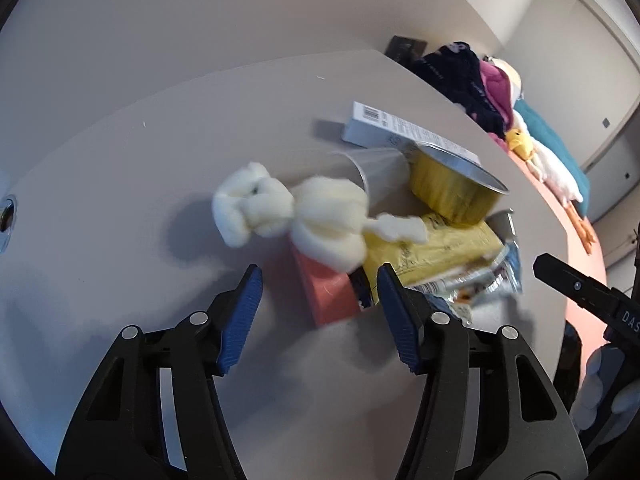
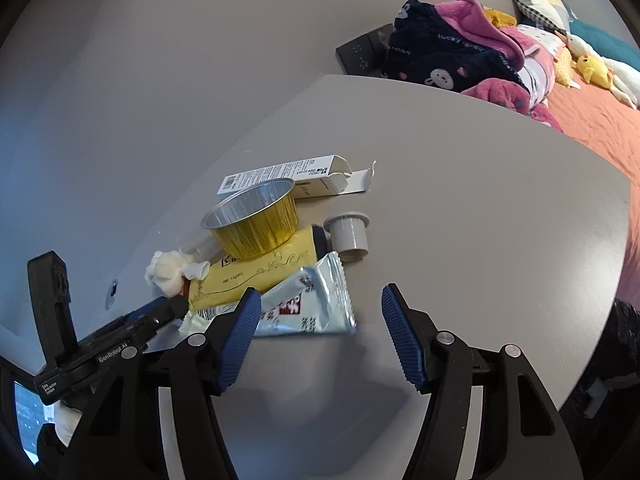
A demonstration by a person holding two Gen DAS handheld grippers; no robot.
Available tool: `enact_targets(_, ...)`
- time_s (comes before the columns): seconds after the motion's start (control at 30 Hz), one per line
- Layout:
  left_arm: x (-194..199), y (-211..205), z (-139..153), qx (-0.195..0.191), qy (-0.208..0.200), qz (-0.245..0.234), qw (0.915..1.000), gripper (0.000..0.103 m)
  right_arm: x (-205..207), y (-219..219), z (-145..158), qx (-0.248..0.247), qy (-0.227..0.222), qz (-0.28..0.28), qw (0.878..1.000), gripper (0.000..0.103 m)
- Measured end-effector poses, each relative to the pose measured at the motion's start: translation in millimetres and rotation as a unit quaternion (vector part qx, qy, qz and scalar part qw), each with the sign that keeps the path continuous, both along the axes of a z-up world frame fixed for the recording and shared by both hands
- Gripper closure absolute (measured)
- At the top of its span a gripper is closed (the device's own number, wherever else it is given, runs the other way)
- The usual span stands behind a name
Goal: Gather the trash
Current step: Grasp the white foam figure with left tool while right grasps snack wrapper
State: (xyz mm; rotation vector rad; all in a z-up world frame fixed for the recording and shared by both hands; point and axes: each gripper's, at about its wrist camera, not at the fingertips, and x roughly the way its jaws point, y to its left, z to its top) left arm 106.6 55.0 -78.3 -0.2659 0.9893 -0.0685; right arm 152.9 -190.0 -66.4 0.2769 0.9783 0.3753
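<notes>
A pile of trash lies on the grey round table (image 2: 480,240). In the left wrist view a white crumpled tissue (image 1: 288,212) lies over a pink box (image 1: 328,296), with a clear plastic cup (image 1: 376,168), a gold foil cup (image 1: 452,188), a yellow packet (image 1: 436,248), a silver wrapper (image 1: 480,280) and a white carton (image 1: 400,128) behind. My left gripper (image 1: 318,292) is open just short of the pink box. In the right wrist view my right gripper (image 2: 320,308) is open, its fingers on either side of the near edge of the silver wrapper (image 2: 308,304). The gold foil cup (image 2: 256,220) sits on the yellow packet (image 2: 256,276).
A small grey plastic cup (image 2: 348,232) lies on the table right of the pile. The white carton (image 2: 288,180) lies behind. A bed with an orange sheet (image 2: 600,120), dark and pink blankets (image 2: 460,48) and plush toys (image 2: 592,68) stands beyond the table.
</notes>
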Motion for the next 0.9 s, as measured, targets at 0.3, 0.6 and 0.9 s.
enact_targets(0.3, 10, 1, -1, 0.019, -0.003, 0.000, 0.9998, 0.064, 5, 12, -15, -0.006, 0.017, 0.022, 1.000, 0.055)
enact_targets(0.6, 11, 5, -1, 0.012, -0.004, 0.006, 0.9999, 0.070, -22, 18, -14, 0.008, 0.019, 0.060, 0.998, 0.055)
enact_targets(0.9, 10, 9, -1, -0.021, 0.006, 0.012, 0.9997, 0.081, -42, 34, -17, -0.017, 0.022, 0.094, 0.995, 0.055)
